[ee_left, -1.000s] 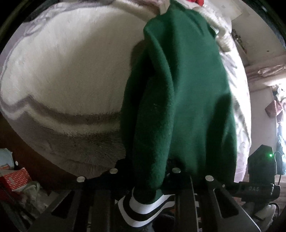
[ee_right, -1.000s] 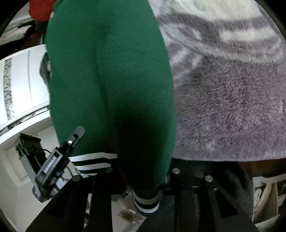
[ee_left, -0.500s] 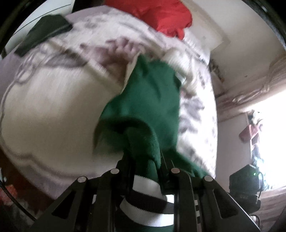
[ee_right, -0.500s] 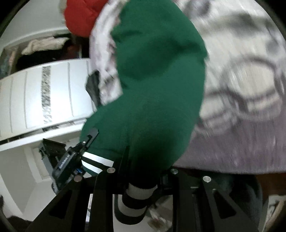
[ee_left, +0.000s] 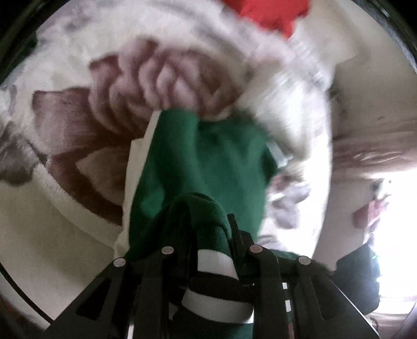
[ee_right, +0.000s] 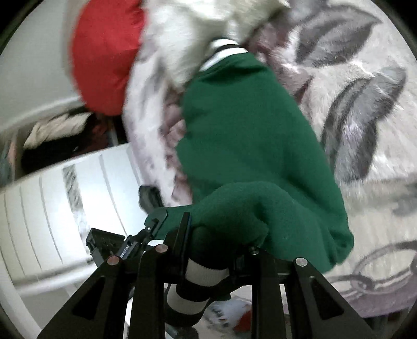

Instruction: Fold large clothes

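Observation:
A green sweater (ee_left: 206, 161) with a black-and-white striped hem lies stretched over a fluffy flowered blanket (ee_left: 78, 135). My left gripper (ee_left: 211, 234) is shut on the sweater's striped hem (ee_left: 216, 276) and the cloth bunches over its fingers. In the right wrist view the same sweater (ee_right: 250, 135) runs away from me to its striped collar (ee_right: 221, 52). My right gripper (ee_right: 211, 234) is shut on another part of the striped hem (ee_right: 198, 281). The other gripper (ee_right: 122, 245) shows at lower left in that view.
A red garment (ee_right: 104, 54) lies at the far end of the bed, also at the top of the left wrist view (ee_left: 273, 13). A white wardrobe (ee_right: 52, 203) stands to the left of the bed. The blanket (ee_right: 365, 109) spreads to the right.
Both grippers have carried the hem forward over the bed. The sweater's body now looks shorter and lies closer to its collar. The red garment has come nearer in both views.

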Available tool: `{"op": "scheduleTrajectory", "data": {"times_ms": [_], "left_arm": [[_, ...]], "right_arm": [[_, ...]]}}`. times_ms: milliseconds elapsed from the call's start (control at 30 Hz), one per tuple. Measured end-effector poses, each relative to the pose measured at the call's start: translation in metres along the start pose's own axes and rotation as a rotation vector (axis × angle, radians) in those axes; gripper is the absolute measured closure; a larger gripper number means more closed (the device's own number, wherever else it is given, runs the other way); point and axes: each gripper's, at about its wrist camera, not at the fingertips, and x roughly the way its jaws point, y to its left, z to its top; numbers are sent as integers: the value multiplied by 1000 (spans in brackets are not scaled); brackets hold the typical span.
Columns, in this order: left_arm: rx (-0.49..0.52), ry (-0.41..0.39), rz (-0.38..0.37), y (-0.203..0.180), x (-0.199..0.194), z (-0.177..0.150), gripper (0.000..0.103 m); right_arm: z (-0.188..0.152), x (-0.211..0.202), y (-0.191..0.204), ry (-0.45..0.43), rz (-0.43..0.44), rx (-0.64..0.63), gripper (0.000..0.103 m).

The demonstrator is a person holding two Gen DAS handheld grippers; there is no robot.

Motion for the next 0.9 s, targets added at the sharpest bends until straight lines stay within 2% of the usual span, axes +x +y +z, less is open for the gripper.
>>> {"op": "scheduleTrajectory", "data": {"times_ms": [33,67,167,233,433,467,533,667,767,833,900], "left_arm": [[6,28,7,-1,4,6,79],[6,52,8,-2,8,12,78],[-5,80,-20,-2,5,11,74],[2,87,-34,-4,-1,7,69],[-64,59,-97,3,-30,1,60],[-75,50,-102,3,-34,2,60],[-58,2,-121,-4,-53,6,60],[10,-107,-108,-24,-82,15,60],[75,-175,-80,-33,-95,5,60],[106,-196,-43,-31,-94,-11,60],[105,-191,-2,-19,-82,-25,60]], "right_arm": [[7,9,-3,22,-13,26,67],[14,13,-2,35,-9,33,54],[17,15,14,70,-26,-22,33],[10,14,24,60,-66,-83,29],[-6,9,52,-9,-290,-268,23],[-10,7,57,-25,-316,-289,23],[-17,-2,60,-41,-304,-297,23],[-20,-21,75,-80,-264,-304,23],[-25,-31,81,-145,-345,-374,22],[-28,-27,70,-154,-430,-397,22],[-27,-18,51,-139,-480,-394,22]]}}
